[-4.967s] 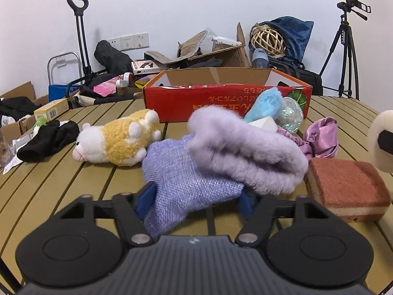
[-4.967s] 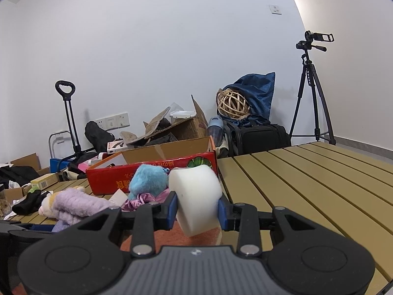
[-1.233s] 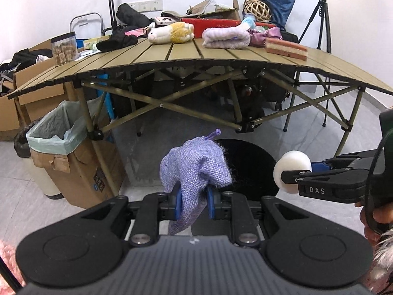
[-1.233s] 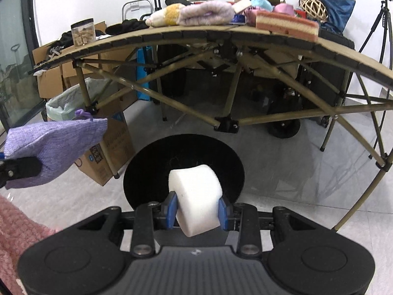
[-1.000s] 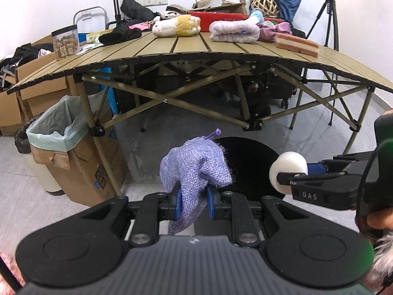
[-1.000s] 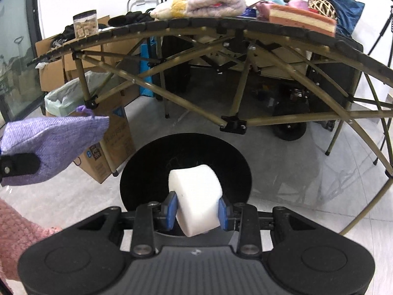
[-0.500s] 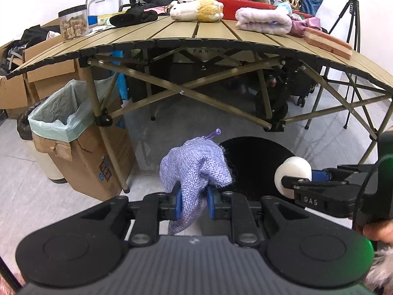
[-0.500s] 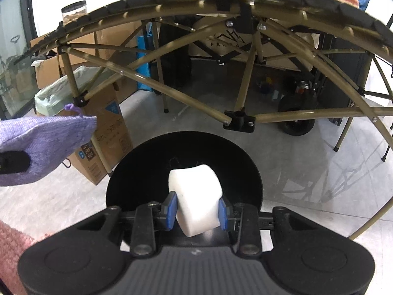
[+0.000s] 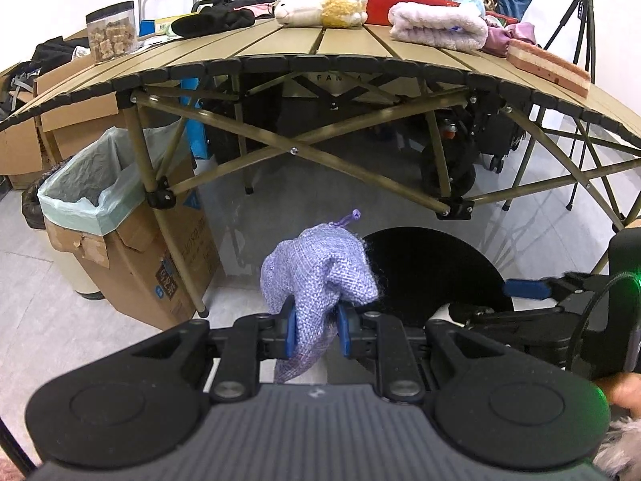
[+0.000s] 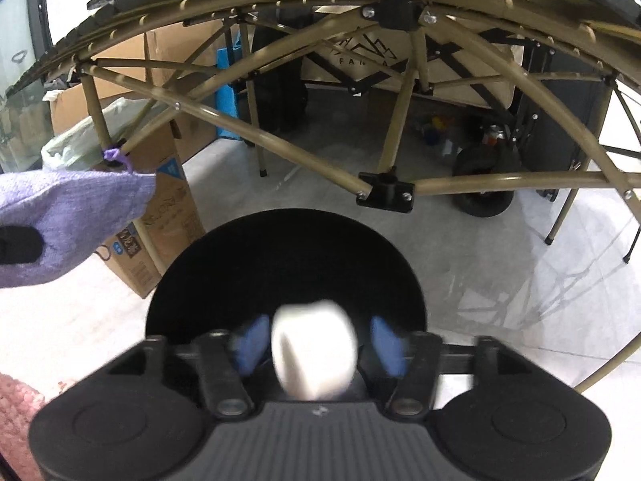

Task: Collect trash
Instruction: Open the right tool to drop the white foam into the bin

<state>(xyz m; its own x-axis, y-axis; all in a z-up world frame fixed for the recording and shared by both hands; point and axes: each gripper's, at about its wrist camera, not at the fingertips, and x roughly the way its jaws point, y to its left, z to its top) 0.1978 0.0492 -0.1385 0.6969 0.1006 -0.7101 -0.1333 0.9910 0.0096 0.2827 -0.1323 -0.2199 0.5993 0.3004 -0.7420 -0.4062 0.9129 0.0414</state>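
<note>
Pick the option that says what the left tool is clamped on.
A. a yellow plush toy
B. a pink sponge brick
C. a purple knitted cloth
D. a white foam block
C: in the left wrist view the left tool has its blue pads shut on the purple knitted cloth, held near the round black bin.

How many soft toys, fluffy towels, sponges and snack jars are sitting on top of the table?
Plush toy: 1
Fluffy lilac towel: 1
Pink sponge block: 1
Clear snack jar: 1
Total: 4
</note>
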